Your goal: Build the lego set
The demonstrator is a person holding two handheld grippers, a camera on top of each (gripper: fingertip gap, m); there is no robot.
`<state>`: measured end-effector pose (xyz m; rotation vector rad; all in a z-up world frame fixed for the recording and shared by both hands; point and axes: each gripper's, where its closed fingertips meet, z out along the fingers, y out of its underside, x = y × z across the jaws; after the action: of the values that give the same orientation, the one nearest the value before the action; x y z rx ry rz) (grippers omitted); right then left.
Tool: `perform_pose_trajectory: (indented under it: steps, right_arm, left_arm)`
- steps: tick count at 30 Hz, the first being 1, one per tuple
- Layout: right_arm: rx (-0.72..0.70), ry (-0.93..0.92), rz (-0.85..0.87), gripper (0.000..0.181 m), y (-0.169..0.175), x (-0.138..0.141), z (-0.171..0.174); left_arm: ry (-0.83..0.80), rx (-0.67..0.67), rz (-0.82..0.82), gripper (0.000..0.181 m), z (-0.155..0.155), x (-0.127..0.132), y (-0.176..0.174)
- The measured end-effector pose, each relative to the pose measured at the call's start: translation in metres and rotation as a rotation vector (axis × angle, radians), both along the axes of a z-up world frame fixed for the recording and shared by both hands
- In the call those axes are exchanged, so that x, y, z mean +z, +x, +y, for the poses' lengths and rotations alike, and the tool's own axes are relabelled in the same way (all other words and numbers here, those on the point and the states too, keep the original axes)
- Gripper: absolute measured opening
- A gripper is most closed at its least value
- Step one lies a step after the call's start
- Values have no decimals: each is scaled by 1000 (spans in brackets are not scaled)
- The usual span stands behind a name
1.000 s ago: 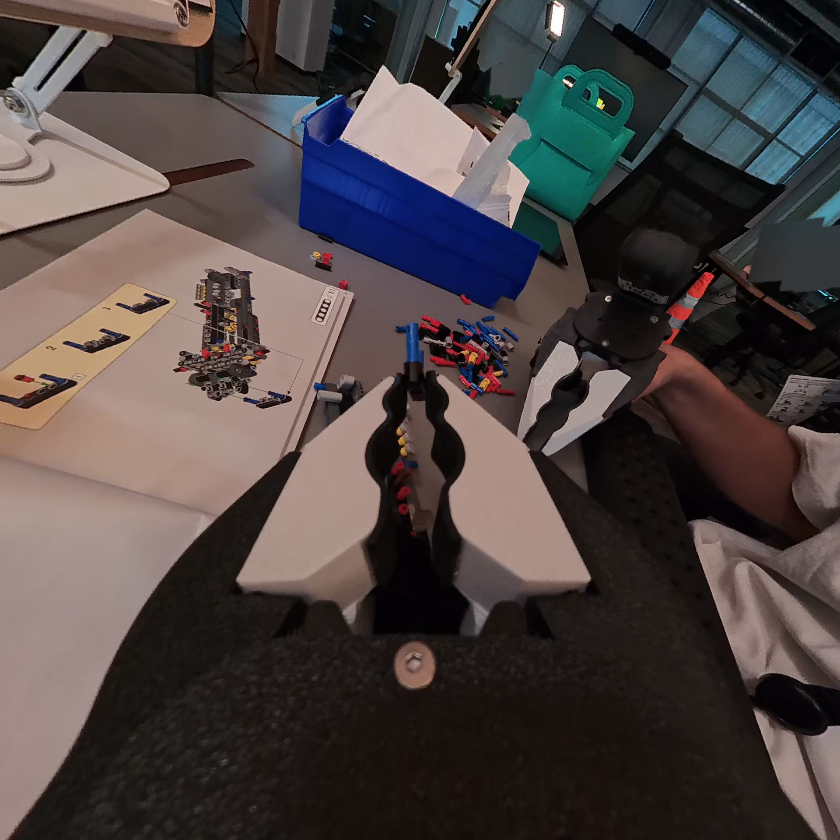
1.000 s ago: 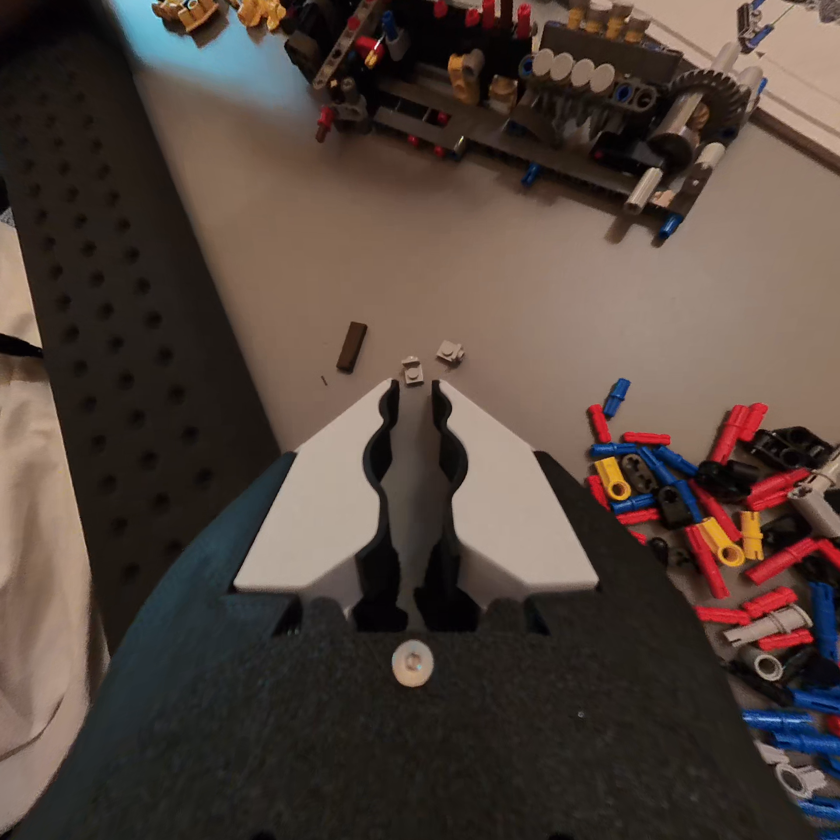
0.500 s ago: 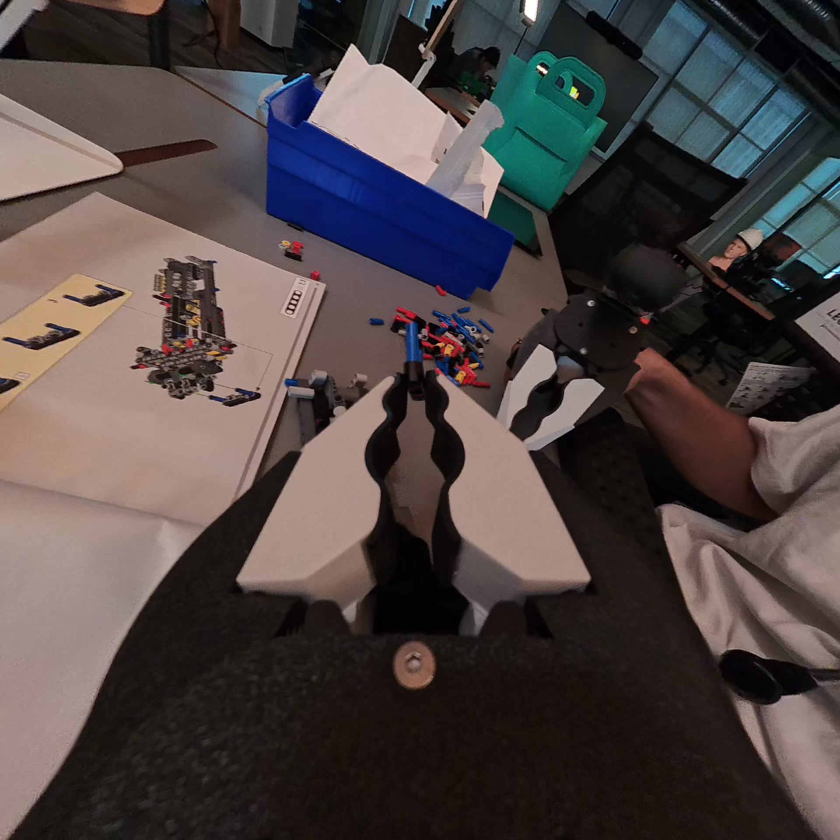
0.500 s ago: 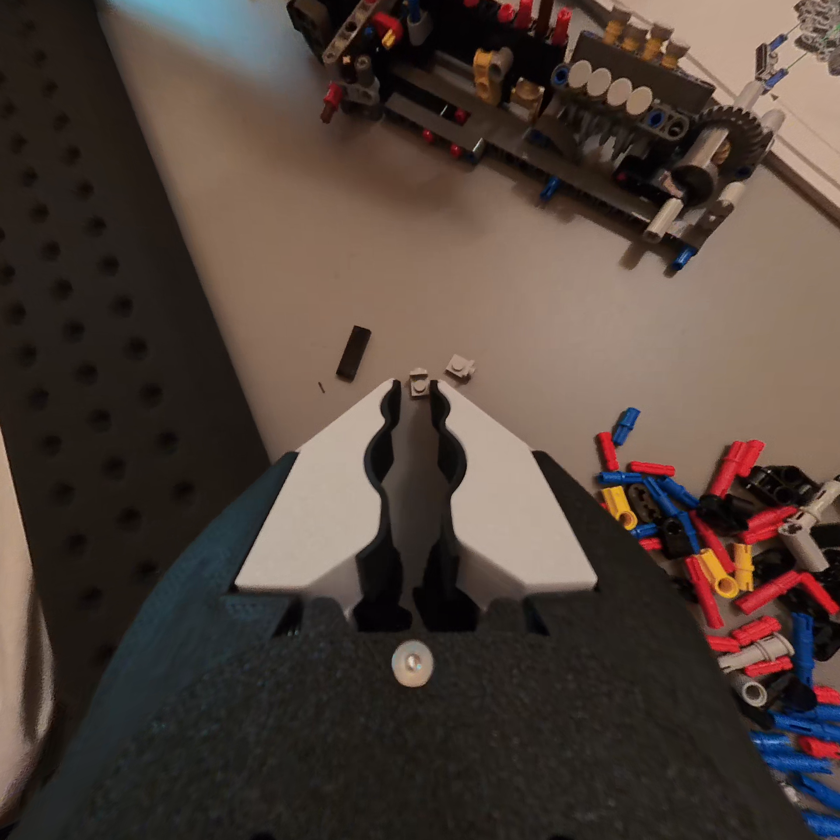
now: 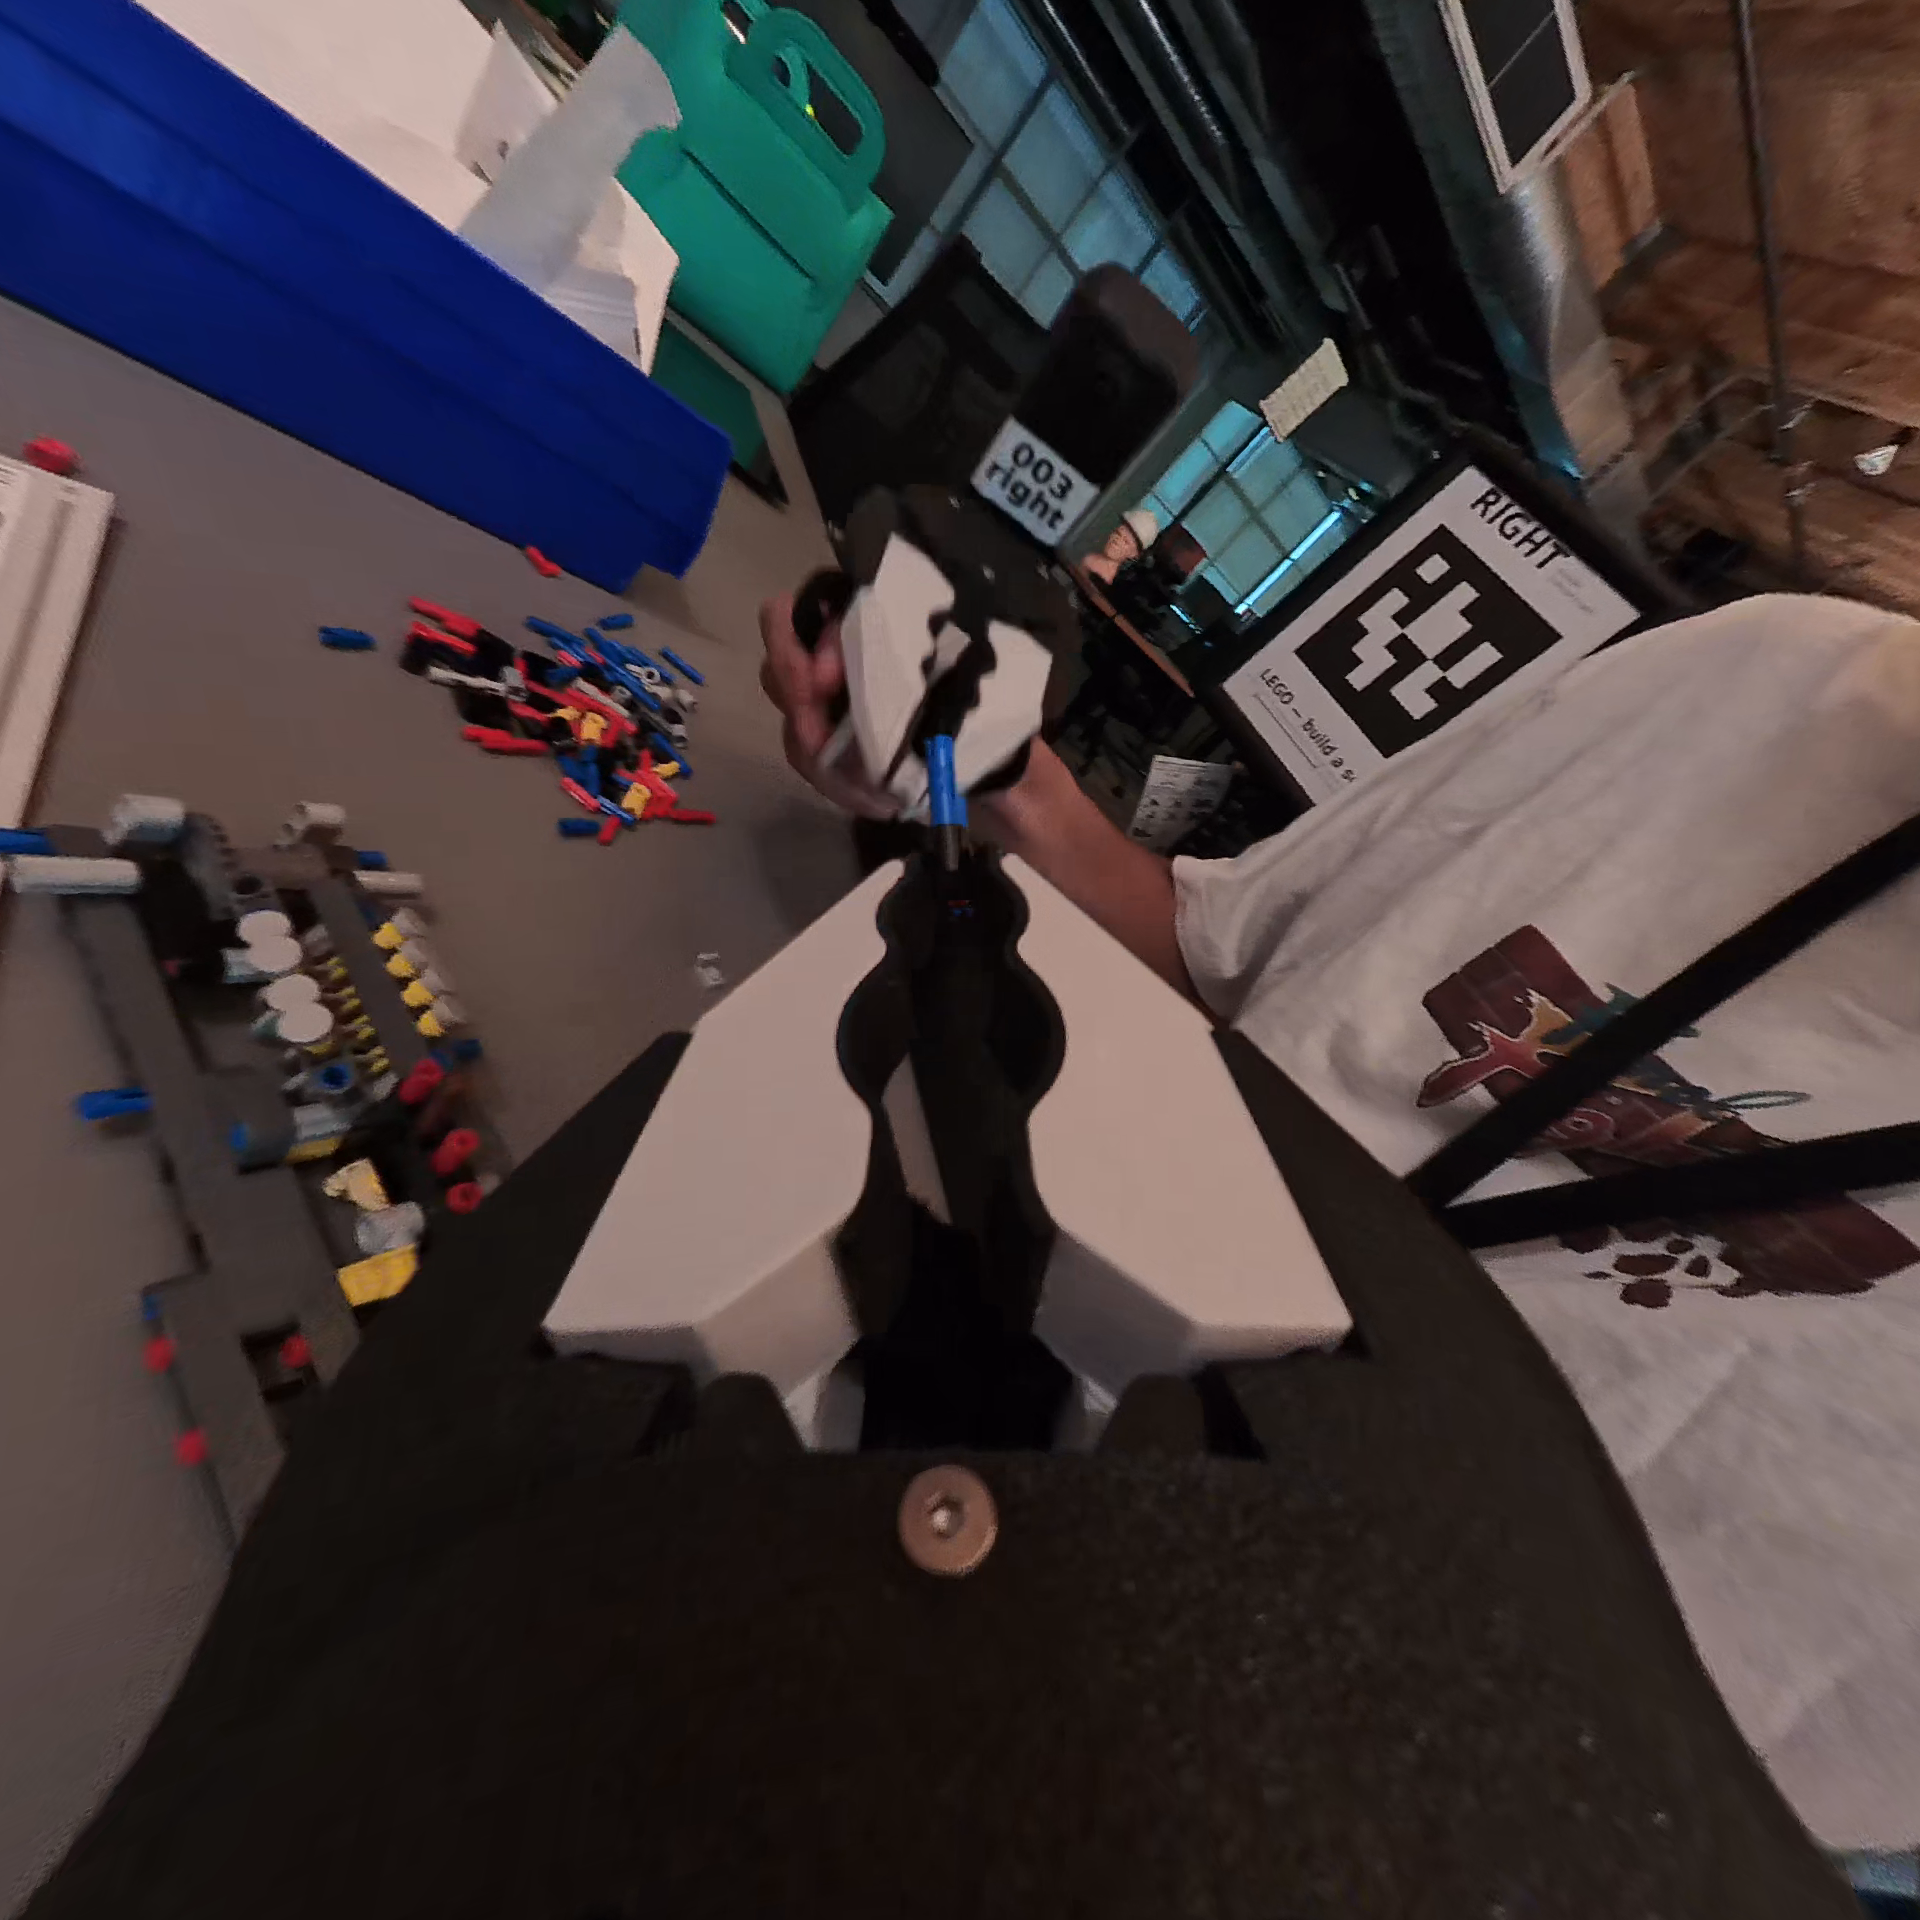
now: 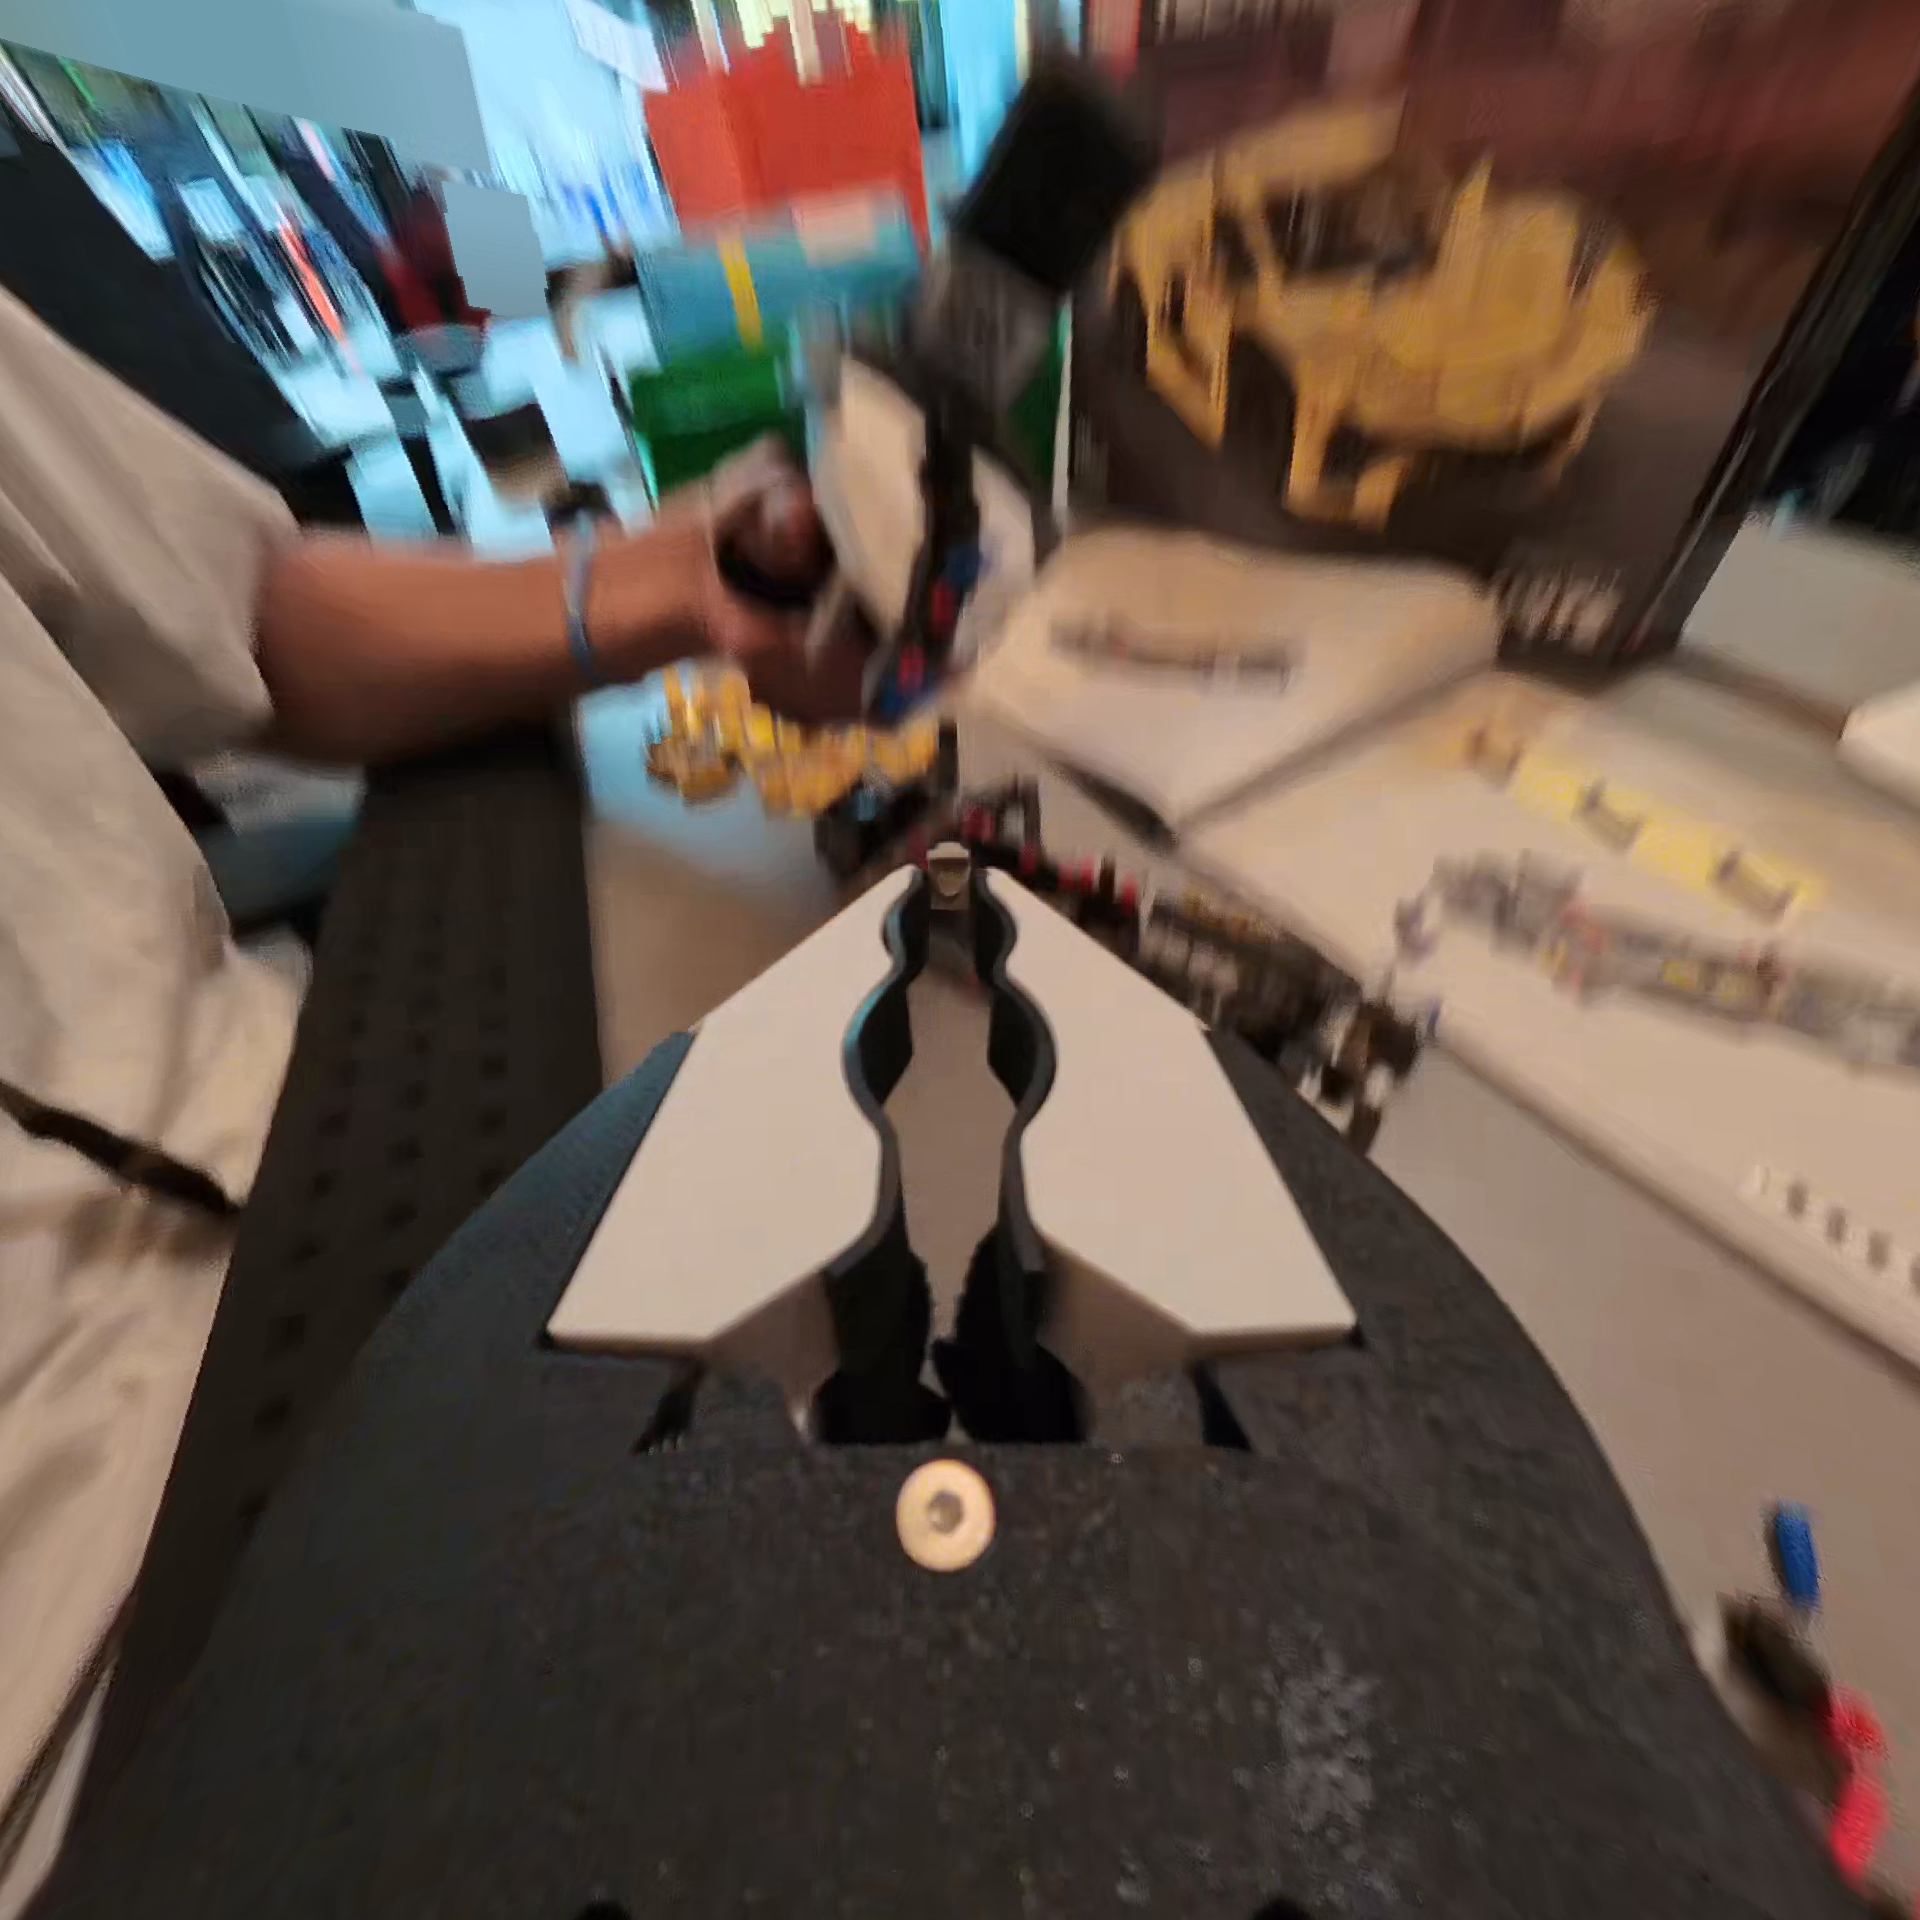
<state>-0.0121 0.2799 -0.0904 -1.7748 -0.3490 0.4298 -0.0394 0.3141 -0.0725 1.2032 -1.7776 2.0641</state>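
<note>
The lego model point(image 5: 281, 1049), a long dark frame with pale round caps and yellow and red bits, lies on the grey table point(image 5: 582, 935) to the left in my left wrist view, near the view's left edge. My left gripper point(image 5: 943, 868) is raised off the table with its jaws clamped on a dark piece tipped by a blue pin point(image 5: 942, 784) that sticks out past my fingertips. My right gripper point(image 6: 948, 883) pinches a small grey plate point(image 6: 945, 871) at the very tips, jaws close together around it. In the left view the right gripper point(image 5: 928, 717) hangs just beyond the blue pin, facing it, gripped by a hand point(image 5: 805, 686). Farther off on the table sits a loose pile of red, blue, yellow and black pieces point(image 5: 577, 707), and behind it a blue bin point(image 5: 343, 343) with white paper inside. The right view is heavily blurred; it shows the left gripper point(image 6: 914, 582) across from me and pale instruction sheets point(image 6: 1558, 883) to the right.
</note>
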Motion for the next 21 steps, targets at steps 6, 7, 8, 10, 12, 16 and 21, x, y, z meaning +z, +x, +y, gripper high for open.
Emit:
perform_pose_trajectory:
  steps: [6, 7, 8, 10, 12, 16, 21]
  right_arm:
    - [124, 178, 81, 6, -17, 27, 29]
    - [157, 165, 64, 6, -25, 24, 31]
    - [185, 170, 53, 6, -32, 25, 31]
    - [215, 174, 30, 5, -40, 29, 32]
    - [242, 161, 24, 6, -44, 35, 31]
    - [267, 146, -40, 6, -47, 44, 32]
    - [315, 60, -99, 6, -53, 56, 32]
  left_arm:
    - [-58, -68, 54, 6, -7, -2, -5]
    - [-78, -80, 64, 6, -7, -2, -6]
    - [-93, -96, 73, 5, -9, -1, -8]
    - [-112, -130, 79, 6, -12, -1, -11]
    - [-126, -156, 72, 6, -16, 1, -15]
    - [-229, -204, 31, 6, -17, 19, -21]
    - [-270, -216, -28, 6, -17, 32, -26]
